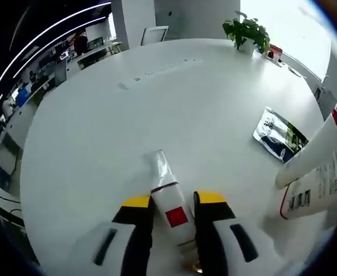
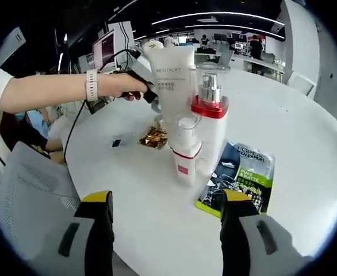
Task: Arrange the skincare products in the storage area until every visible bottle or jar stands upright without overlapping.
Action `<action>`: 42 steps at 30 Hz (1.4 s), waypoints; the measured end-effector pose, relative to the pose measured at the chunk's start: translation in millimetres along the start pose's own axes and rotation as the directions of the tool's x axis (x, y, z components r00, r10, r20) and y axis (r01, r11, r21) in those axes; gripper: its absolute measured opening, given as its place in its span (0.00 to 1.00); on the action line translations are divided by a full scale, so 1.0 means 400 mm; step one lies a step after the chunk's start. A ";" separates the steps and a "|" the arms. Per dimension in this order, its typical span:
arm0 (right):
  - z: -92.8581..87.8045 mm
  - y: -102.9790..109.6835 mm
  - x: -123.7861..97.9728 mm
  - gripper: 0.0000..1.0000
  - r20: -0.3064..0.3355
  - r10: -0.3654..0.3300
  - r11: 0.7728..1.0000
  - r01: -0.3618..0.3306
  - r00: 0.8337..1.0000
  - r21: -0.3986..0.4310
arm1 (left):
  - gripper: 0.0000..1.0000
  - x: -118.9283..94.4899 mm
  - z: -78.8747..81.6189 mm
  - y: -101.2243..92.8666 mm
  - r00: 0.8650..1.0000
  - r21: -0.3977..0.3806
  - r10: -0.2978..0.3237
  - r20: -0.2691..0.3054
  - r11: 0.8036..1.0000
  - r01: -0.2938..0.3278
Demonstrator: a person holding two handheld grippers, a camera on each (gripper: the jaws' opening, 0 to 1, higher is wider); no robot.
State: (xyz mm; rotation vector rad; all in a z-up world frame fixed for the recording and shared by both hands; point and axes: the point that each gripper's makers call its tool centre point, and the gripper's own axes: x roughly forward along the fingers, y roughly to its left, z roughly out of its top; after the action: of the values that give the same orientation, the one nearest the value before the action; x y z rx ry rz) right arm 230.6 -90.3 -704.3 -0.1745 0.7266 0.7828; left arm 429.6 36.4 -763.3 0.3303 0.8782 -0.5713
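Note:
My left gripper (image 1: pixel 174 201) is shut on a small white bottle (image 1: pixel 169 198) with a red square label; its clear cap points away over the white table (image 1: pixel 94 144). Two large white tubes (image 1: pixel 321 172) loom close at the right. In the right gripper view a white Revitalift tube (image 2: pixel 173 72), a pump bottle (image 2: pixel 210 123) with a red collar and clear cap, and a small clear-capped white bottle (image 2: pixel 183 150) stand upright, packed close together. My right gripper (image 2: pixel 165 201) is open, short of them, with nothing between its fingers.
A printed sachet (image 1: pixel 280 135) (image 2: pixel 237 175) lies flat beside the bottles. A gold object (image 2: pixel 154 137) lies behind them. A person's hand (image 2: pixel 122 86) holds a dark cabled handle behind the tube. A grey mesh chair (image 2: pixel 27 195) is at the table edge; a plant (image 1: pixel 246 31) stands far off.

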 end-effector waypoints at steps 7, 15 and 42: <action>0.011 0.022 0.000 0.69 0.034 0.028 0.999 -0.029 0.999 0.042 | 0.20 -0.015 -0.017 -0.018 0.999 0.016 -0.037 0.003 0.999 0.037; 0.007 0.054 0.005 0.65 0.046 0.082 0.994 -0.085 0.996 0.073 | 0.19 -0.035 -0.040 0.005 1.000 -0.002 -0.016 0.013 1.000 0.016; 0.094 0.122 0.013 0.49 0.254 0.221 0.928 -0.283 0.942 0.242 | 0.19 -0.248 -0.139 -0.100 0.991 0.059 -0.052 0.125 0.997 0.045</action>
State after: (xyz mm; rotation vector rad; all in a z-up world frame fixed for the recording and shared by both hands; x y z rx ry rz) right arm 219.0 -37.8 -674.0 0.2627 0.6431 0.9214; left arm 320.8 64.7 -719.4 0.3205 0.7510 -0.6558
